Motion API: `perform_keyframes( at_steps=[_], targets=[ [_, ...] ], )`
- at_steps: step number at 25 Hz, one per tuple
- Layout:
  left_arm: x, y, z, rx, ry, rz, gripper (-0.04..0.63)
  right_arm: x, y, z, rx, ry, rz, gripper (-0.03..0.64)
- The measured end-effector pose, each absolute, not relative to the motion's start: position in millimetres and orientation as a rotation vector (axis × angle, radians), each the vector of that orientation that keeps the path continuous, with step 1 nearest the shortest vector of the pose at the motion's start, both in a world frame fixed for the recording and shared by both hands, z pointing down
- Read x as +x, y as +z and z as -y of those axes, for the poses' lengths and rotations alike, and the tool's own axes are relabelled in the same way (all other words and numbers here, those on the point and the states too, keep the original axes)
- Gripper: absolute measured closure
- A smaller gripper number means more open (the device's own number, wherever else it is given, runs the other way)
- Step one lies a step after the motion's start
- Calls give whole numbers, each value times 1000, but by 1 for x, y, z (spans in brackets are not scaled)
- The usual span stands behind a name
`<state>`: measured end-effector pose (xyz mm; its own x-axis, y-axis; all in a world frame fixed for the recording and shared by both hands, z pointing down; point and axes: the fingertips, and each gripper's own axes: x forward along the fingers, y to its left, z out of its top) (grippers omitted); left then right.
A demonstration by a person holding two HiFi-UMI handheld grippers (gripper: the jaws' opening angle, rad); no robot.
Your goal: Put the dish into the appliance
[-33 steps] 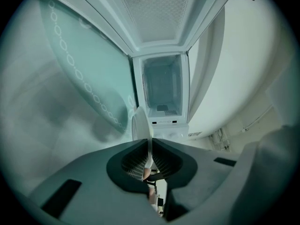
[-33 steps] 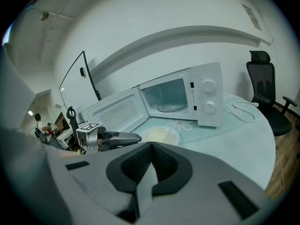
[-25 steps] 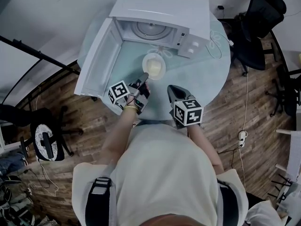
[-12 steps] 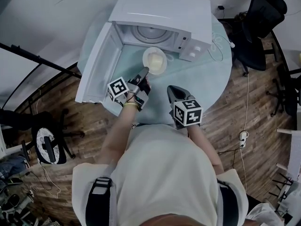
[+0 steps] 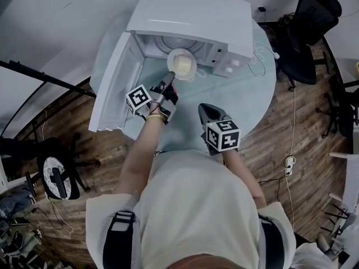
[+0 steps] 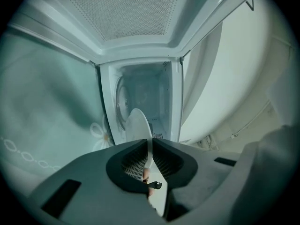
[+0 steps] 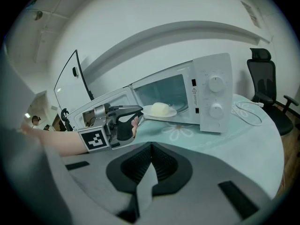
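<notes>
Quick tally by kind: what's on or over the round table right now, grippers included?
Microwave: 1
Plate: 1
Pale food lump on the plate: 1
White cable: 1
Grippers: 2 (left gripper, jaws shut on the plate; right gripper, holding nothing)
Total: 6

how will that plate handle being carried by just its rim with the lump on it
The plate looks stiff: pinched at one rim edge by the left tool, it sits level without sagging. The off-centre grip probably lets it droop if the pinch loosens. The pale lump looks loose, so a tilt would likely slide it.
</notes>
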<state>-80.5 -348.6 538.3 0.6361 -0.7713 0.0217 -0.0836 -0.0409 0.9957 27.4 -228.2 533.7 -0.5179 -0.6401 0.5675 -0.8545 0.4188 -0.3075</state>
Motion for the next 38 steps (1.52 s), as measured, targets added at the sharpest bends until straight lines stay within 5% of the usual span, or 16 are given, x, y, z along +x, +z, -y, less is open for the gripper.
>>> perform_keyframes(
  at_steps=[38],
  targets=[
    [-93, 610, 466, 1375, -478, 1040, 574, 35, 565, 270, 1244, 882, 2224, 611]
  ],
)
